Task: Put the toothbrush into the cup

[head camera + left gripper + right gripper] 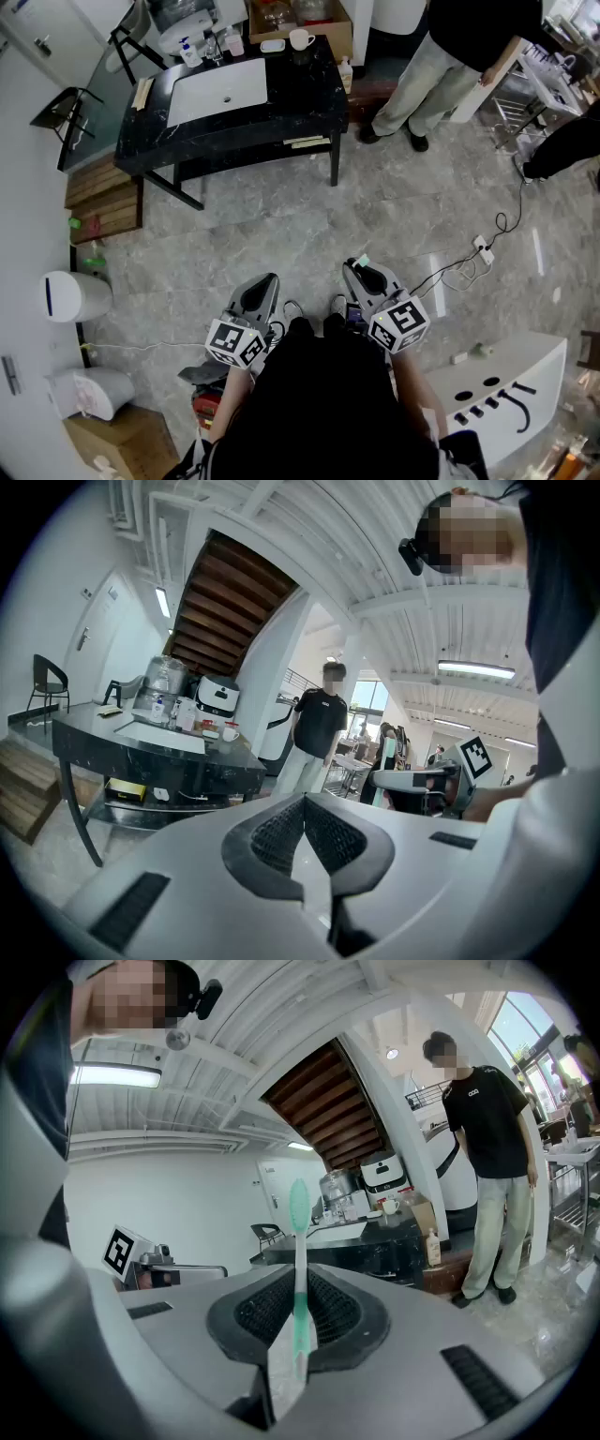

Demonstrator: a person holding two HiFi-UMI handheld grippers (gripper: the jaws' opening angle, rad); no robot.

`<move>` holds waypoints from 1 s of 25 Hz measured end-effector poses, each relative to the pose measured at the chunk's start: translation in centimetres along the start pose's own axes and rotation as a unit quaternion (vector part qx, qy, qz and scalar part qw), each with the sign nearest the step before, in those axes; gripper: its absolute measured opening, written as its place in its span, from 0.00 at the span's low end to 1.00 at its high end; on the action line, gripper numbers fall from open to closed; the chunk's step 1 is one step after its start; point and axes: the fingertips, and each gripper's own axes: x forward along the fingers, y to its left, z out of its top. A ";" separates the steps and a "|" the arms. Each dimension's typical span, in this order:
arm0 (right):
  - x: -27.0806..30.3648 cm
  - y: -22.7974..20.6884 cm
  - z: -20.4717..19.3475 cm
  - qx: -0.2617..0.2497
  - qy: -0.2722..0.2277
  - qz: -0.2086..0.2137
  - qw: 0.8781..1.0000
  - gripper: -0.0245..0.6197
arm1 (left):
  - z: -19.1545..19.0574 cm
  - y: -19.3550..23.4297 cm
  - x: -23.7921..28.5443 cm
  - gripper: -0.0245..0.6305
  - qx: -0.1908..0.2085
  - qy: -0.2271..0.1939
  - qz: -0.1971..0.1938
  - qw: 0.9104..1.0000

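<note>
My right gripper (300, 1286) is shut on a green and white toothbrush (299, 1241), whose bristle head sticks up past the jaws. In the head view that gripper (356, 267) is held close to the body, with the green toothbrush tip (363, 260) showing at its front. A white cup (301, 38) stands at the far right corner of the black table (309, 103), well ahead of both grippers. The cup (390, 1206) is small and distant in the right gripper view. My left gripper (305, 803) is shut with nothing in it, level with the right one (272, 278).
A white basin (217, 90) is set into the table, with bottles (191, 52) behind it. A person in pale trousers (427, 70) stands right of the table. A cable and power strip (482, 247) lie on the floor. A white bin (75, 295) is at left.
</note>
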 end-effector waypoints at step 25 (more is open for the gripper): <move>-1.8 -4.0 -0.5 0.016 0.022 0.034 0.999 0.11 | 0.8 -3.4 4.4 0.05 0.012 -0.005 0.012 1.000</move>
